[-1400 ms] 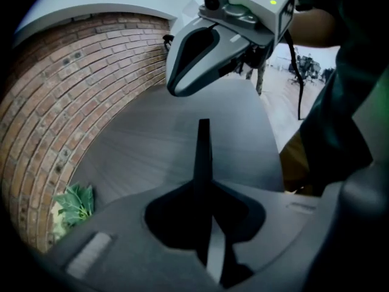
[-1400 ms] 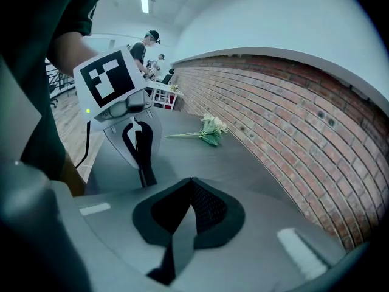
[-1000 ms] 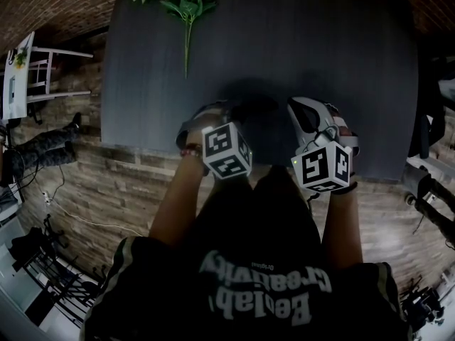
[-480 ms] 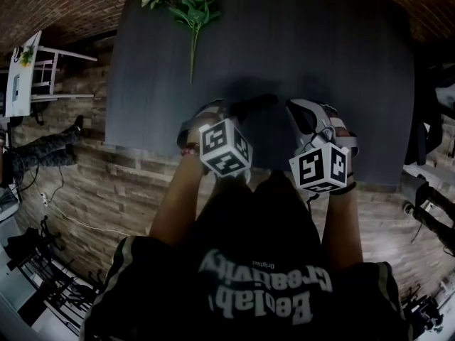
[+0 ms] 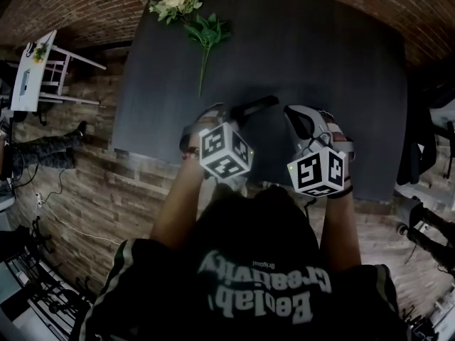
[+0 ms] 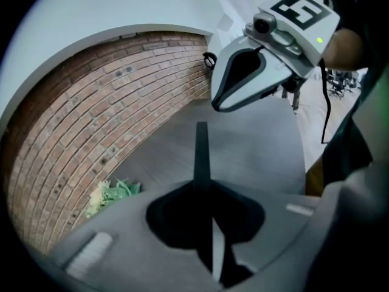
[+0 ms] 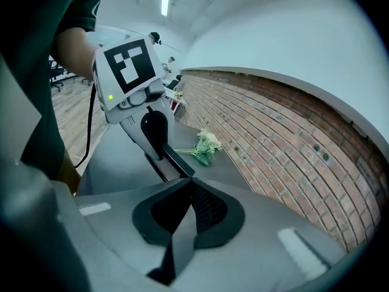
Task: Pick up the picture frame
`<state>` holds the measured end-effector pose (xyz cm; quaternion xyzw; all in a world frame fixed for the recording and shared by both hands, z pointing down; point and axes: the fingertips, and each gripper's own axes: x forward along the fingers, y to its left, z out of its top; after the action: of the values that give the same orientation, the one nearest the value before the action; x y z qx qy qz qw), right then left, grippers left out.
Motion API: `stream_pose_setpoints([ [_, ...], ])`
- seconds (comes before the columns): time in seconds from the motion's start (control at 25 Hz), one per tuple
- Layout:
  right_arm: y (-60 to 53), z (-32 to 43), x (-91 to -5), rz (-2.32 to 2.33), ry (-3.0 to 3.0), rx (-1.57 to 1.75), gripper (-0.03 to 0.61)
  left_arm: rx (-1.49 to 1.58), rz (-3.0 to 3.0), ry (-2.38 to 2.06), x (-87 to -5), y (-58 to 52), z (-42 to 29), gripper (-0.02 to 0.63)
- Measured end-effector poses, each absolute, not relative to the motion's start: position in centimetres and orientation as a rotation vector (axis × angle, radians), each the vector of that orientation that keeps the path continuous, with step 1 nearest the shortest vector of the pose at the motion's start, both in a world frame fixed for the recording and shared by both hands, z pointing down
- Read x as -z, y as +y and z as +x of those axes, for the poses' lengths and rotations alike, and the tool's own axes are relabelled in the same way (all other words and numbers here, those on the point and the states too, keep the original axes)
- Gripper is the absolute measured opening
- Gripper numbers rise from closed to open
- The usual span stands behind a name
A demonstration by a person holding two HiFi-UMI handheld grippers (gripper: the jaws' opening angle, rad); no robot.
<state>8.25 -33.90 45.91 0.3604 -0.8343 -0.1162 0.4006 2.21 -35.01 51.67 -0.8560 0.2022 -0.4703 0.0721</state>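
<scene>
Left gripper [image 5: 234, 114] clamped on one side of picture frame [image 5: 257, 104], right gripper [image 5: 293, 116] clamped on opposite side. Frame held edge-on over table [image 5: 341, 62] near edge. Flowers [image 5: 186, 9] at table's far corner.

The head view is dim and murky. Both gripper views are brighter under a ceiling light [image 7: 165, 3], with fisheye-bent, dark edges.

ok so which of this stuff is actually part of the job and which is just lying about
For the job: picture frame, held edge-on in the jaws of the left gripper and the right gripper.
Just lying about: the flowers, near the far left corner of the table.
</scene>
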Motion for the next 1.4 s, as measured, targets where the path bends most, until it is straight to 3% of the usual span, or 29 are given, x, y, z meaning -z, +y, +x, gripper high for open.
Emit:
stream_pose_setpoints([
  [1.4, -34.2, 6.4, -35.4, 1.012, -2.352, 0.372, 0.006, 0.970, -2.560, 1.030, -38.0, -35.9, 0.9, 0.041],
])
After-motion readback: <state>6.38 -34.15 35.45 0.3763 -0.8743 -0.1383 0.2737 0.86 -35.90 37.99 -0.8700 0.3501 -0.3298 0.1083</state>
